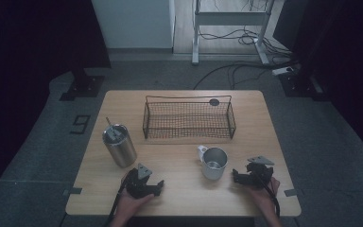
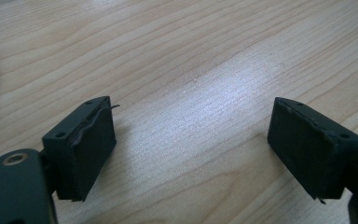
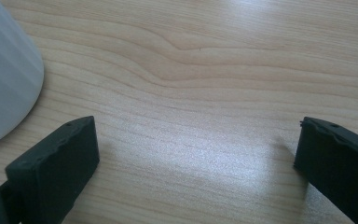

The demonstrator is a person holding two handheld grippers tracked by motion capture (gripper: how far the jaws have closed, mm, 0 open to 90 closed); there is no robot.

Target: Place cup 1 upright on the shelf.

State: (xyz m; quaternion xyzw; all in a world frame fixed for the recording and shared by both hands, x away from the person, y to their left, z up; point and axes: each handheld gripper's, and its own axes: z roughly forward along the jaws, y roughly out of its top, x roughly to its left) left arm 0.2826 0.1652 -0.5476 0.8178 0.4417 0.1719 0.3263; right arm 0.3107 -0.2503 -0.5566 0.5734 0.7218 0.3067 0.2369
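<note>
High view: we see the wooden table (image 1: 179, 189) w/ a wire basket (image 1: 189, 118) at the back, steel tumbler (image 1: 119, 145) w/ straw at left, metal mug (image 1: 213, 163) centre-right. Left gripper (image 1: 157, 187) and right gripper (image 1: 236, 177) rest near the front edge.

Left gripper view: jaws spread wide over bare wood, nothing btwn them.

Right gripper view: jaws spread too; mug (image 3: 4, 74) just beside one jaw.

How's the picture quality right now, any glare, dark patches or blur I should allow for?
High view: dim, room edges nearly black, table readable. Left gripper view: pale glare streak on the wood between the fingers, sharp. Right gripper view: similar sheen; the mug at left is a blurred white shape.
</note>
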